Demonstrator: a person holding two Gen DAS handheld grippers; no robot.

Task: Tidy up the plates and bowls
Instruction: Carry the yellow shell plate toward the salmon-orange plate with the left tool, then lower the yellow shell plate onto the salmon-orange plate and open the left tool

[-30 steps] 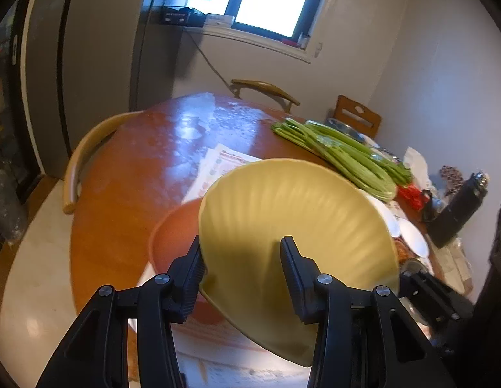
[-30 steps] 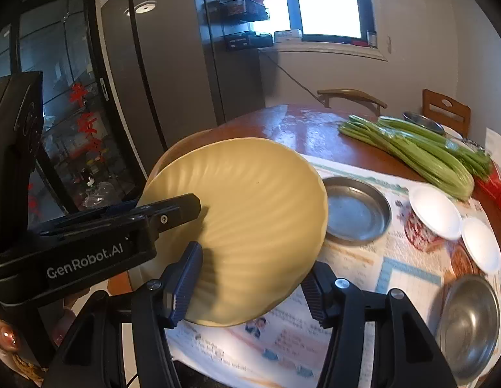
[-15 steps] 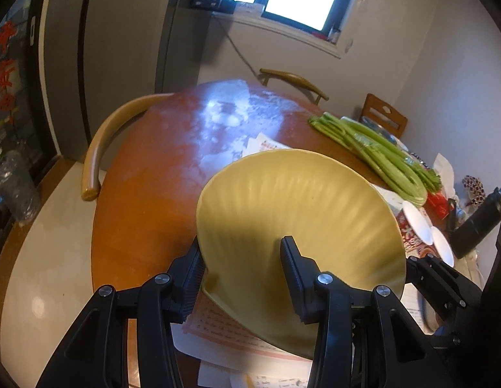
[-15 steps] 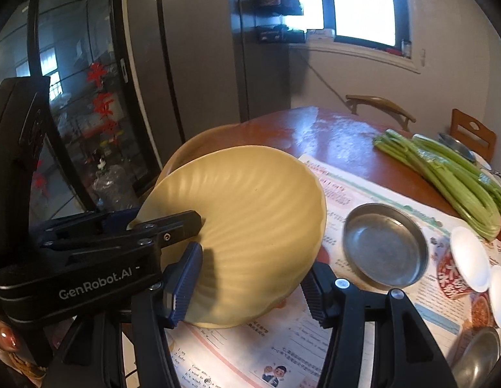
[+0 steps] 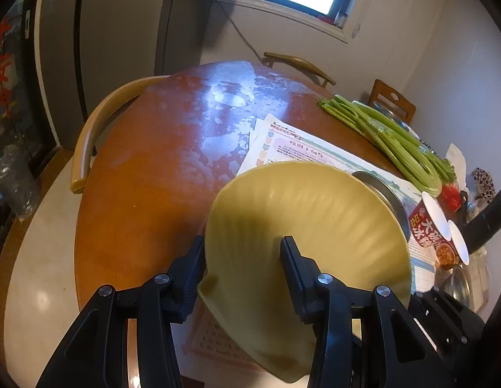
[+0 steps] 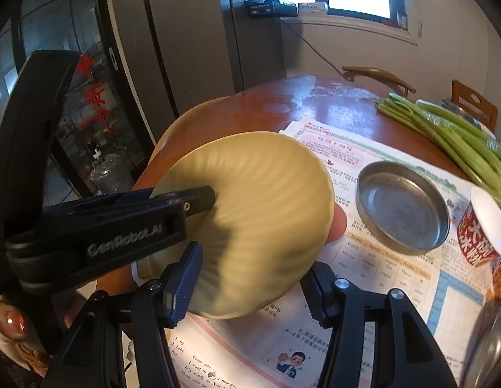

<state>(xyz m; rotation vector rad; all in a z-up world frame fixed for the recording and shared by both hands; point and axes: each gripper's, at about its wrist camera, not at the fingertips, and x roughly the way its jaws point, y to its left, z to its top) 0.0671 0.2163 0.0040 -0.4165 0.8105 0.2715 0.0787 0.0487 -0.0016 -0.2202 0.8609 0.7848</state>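
Both grippers, left (image 5: 242, 268) and right (image 6: 252, 283), grip the yellow plate (image 5: 308, 223). It has sunk toward the desk (image 5: 147, 200). Set-down looks close.

Yellow plate (image 5: 302, 226) lower, nearer table (image 5: 147, 194)

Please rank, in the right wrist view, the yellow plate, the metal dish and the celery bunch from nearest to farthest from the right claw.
1. Yellow plate: between the right claw's fingers, centre.
2. Metal dish: on the printed paper, to the right.
3. Celery bunch: far right of the table, beyond the dish.
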